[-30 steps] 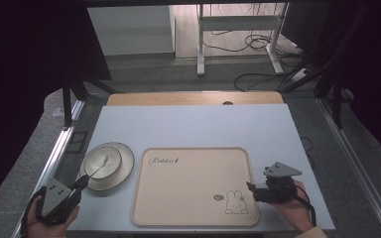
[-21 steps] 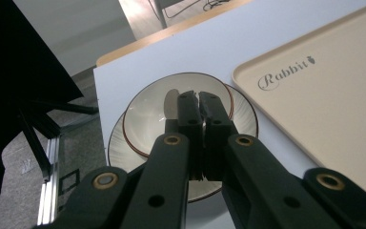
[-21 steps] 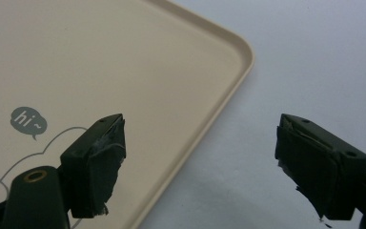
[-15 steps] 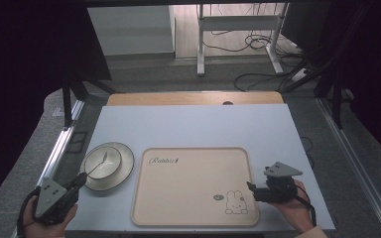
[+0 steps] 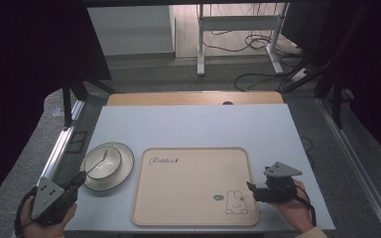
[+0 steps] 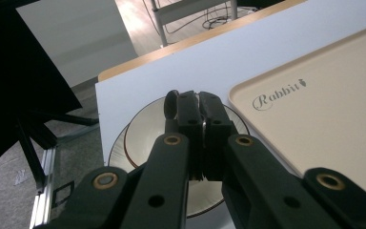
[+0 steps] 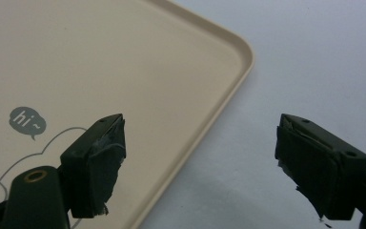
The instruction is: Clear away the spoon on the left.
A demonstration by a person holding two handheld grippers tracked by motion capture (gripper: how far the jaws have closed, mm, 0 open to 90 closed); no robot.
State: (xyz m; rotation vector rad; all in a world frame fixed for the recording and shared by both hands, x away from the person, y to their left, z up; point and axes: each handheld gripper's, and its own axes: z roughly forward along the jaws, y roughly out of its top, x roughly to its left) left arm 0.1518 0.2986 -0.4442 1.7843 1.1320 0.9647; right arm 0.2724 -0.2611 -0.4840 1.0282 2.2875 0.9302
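1. Working at the near left corner of the table (image 5: 193, 126), the left gripper (image 5: 81, 177) has its jaws pressed together, tips at the near rim of the plate (image 5: 121, 176) that carries the bowl (image 5: 114, 161).
2. A spoon (image 5: 99, 162) lies in the bowl, handle angled toward those tips. If the spoon is the aim, grip it well up the handle and lift straight, so bowl and plate do not slide.
3. The right gripper (image 5: 252, 191) stands wide open across the right edge of the tray (image 5: 188, 188), one jaw above the tray, the other above the table. Closing on the rim would steady the tray.
4. In the left gripper view the jaws hide the handle's end. A bright sliver shows between them, but I cannot tell whether that is the spoon.
5. The high view cuts off both forearms at its bottom edge.
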